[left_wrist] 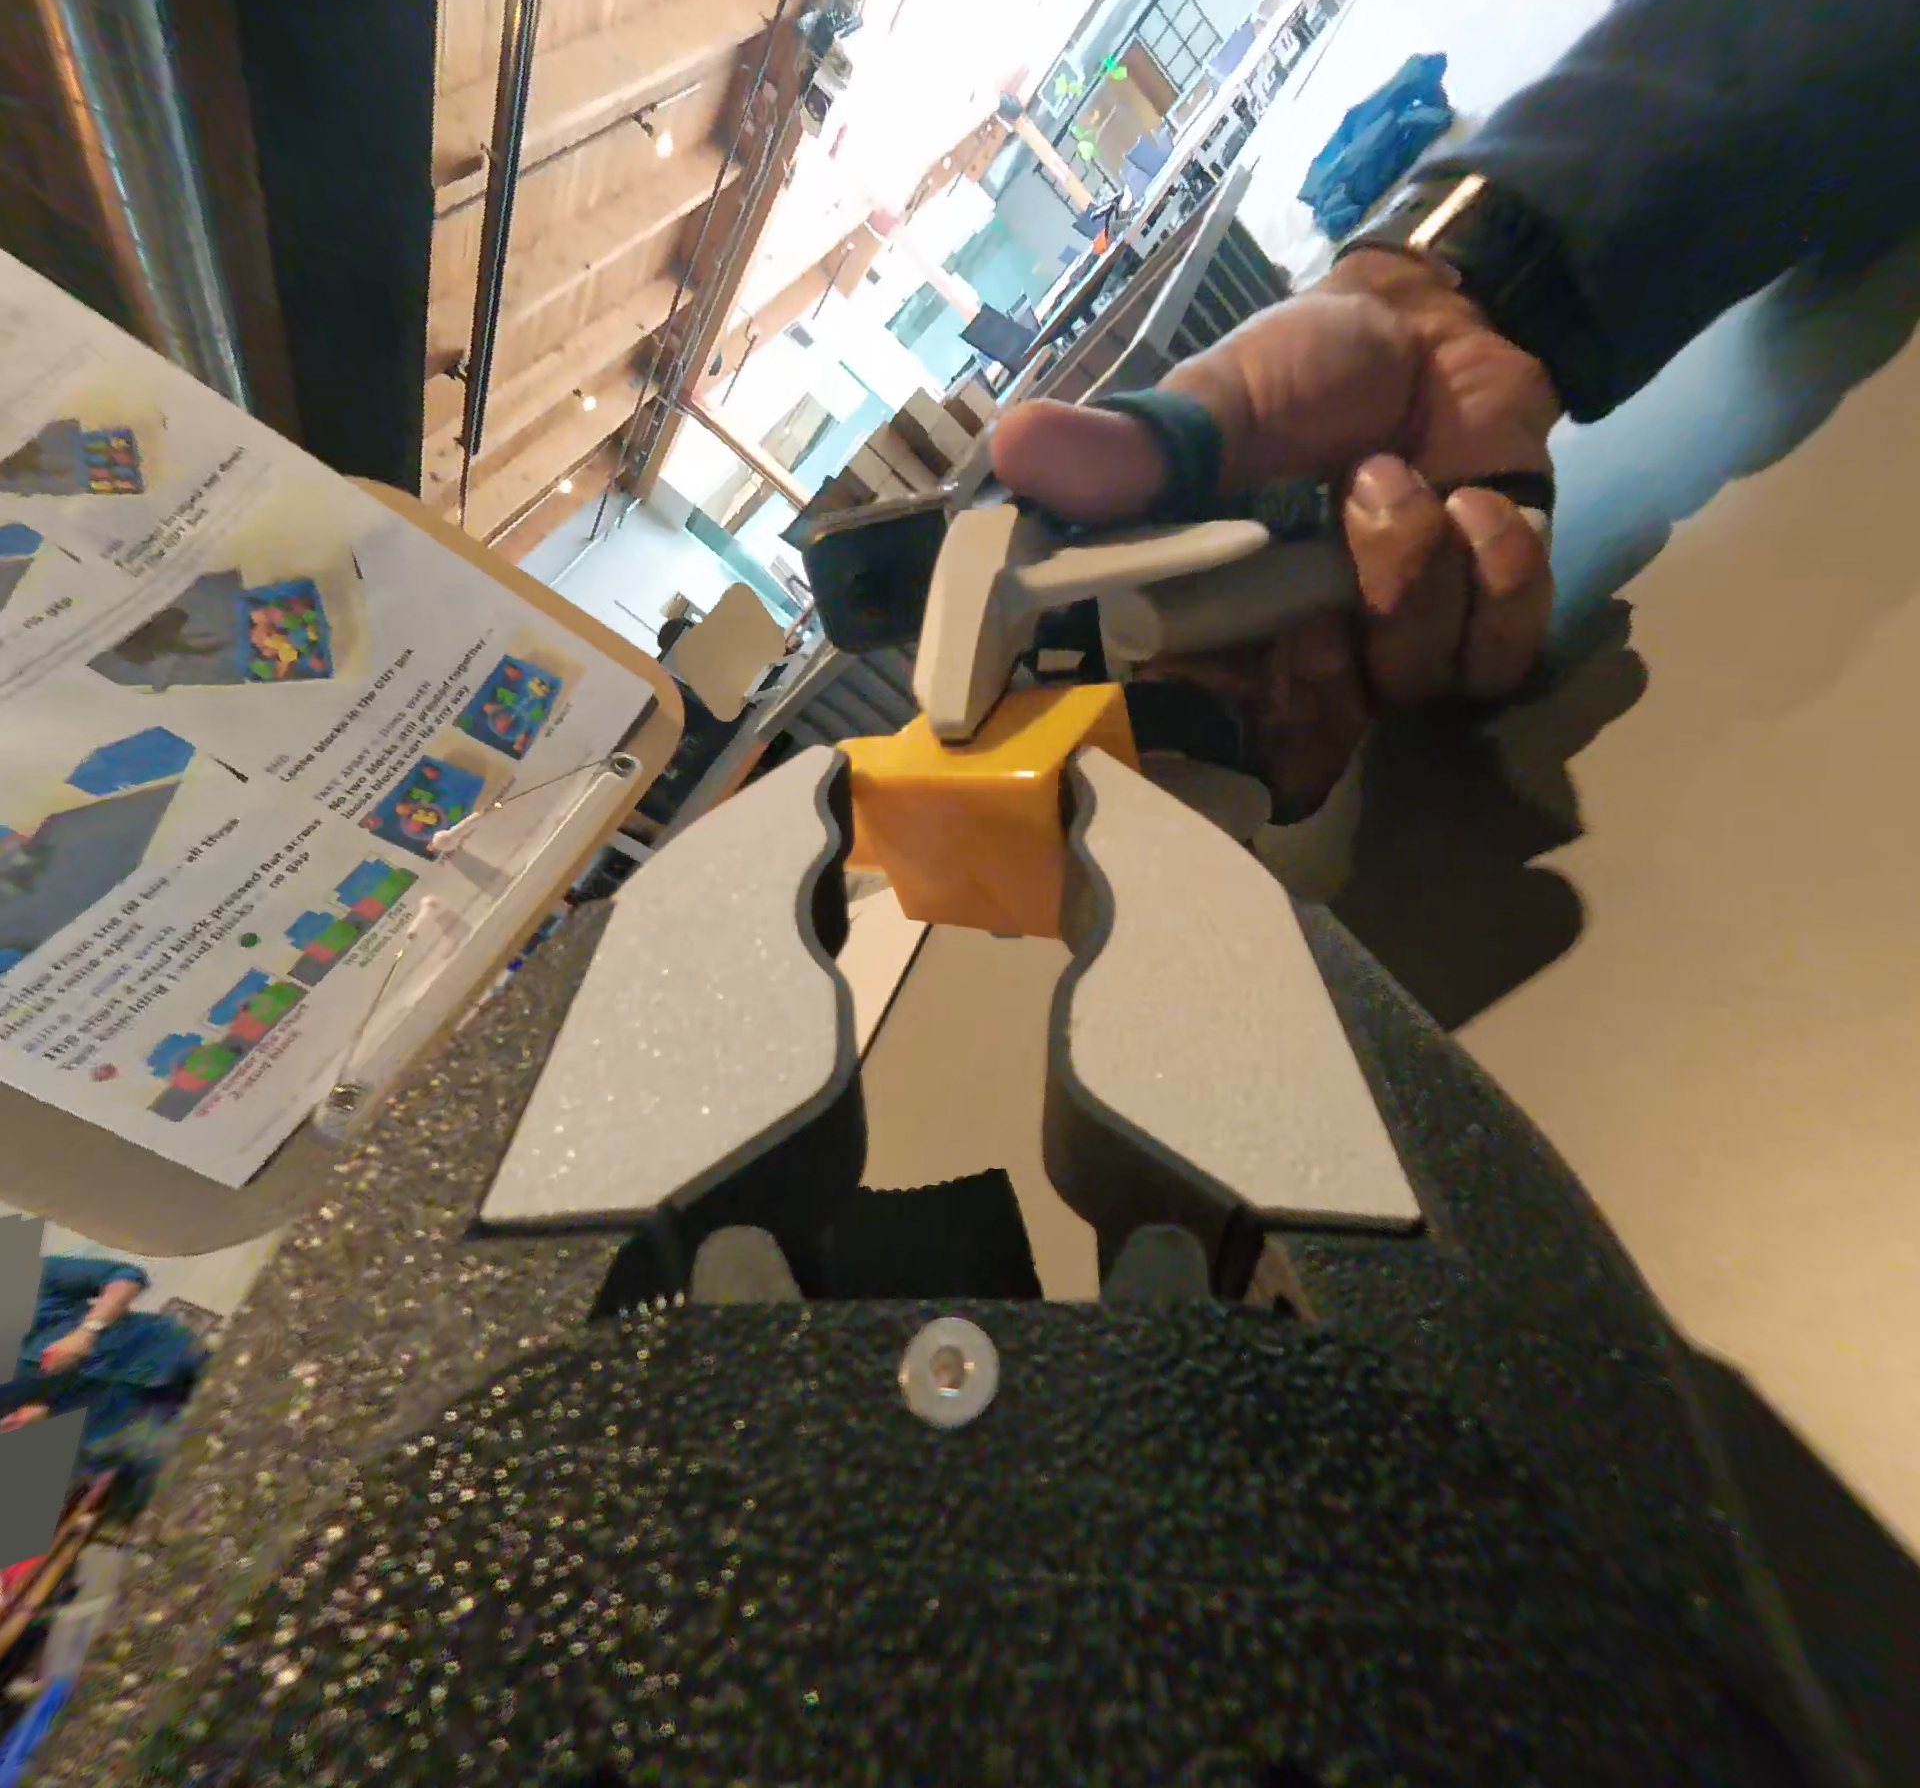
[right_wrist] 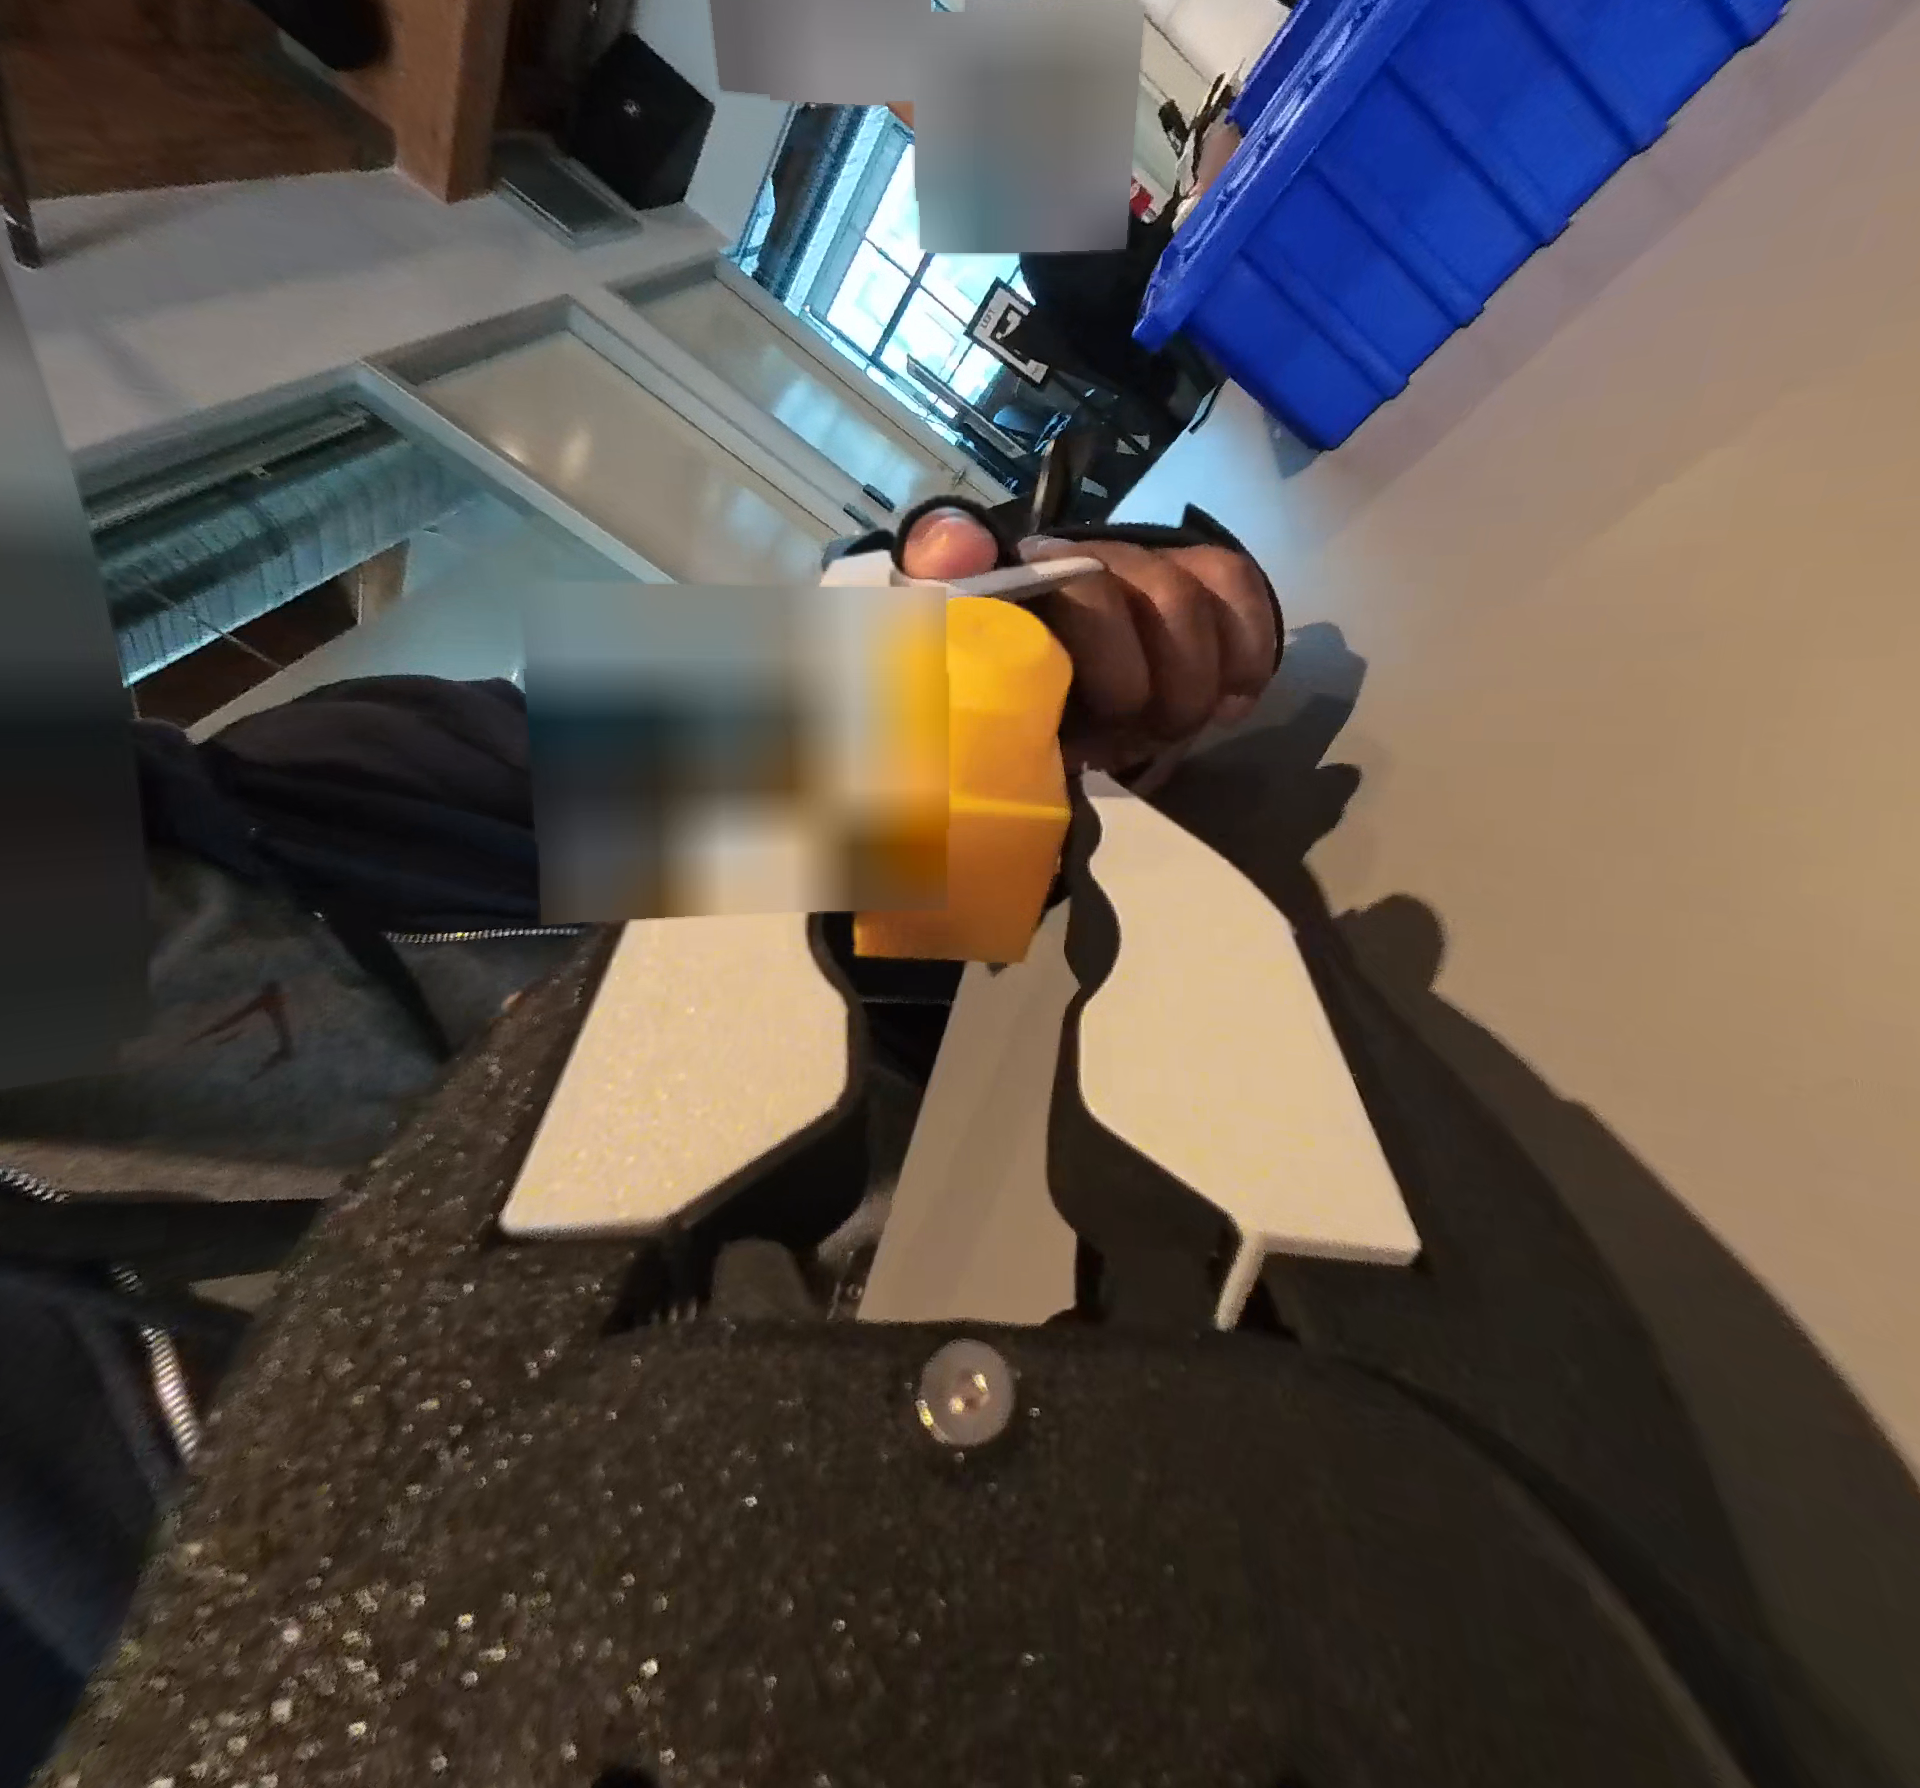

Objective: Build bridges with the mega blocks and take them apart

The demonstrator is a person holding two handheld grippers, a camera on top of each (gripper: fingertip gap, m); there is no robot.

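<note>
— Fingers (left_wrist: 717,917) of your left gripper (left_wrist: 951,850): two grey pads, pinching one yellow block (left_wrist: 961,839) between their tips. Agreed?

— Agreed. On your left stands one board (left_wrist: 613,689) with one printed instruction sheet (left_wrist: 260,762) clipped to it. Move right and you meet that block, held off the pale table (left_wrist: 1714,1063). From above, one grey finger of your right gripper (left_wrist: 971,626) touches the block's top edge; I cannot see its second finger here. Your right hand (left_wrist: 1382,512) wraps that tool's handle, in a dark sleeve (left_wrist: 1704,117).

— And from the right wrist camera?

— Again one yellow block (right_wrist: 1003,782), its left part hidden by a blur patch. Your right gripper (right_wrist: 961,917) has two white fingers; the right one presses the block's side and the left one reaches its lower left corner, so they grip it. Beyond the block, your left hand (right_wrist: 1164,647) closes around its own tool. Farther right, one blue bin (right_wrist: 1507,138) sits on the table (right_wrist: 1662,699).

— So how many blocks in all?

— One visible, shared between both grippers.
</note>
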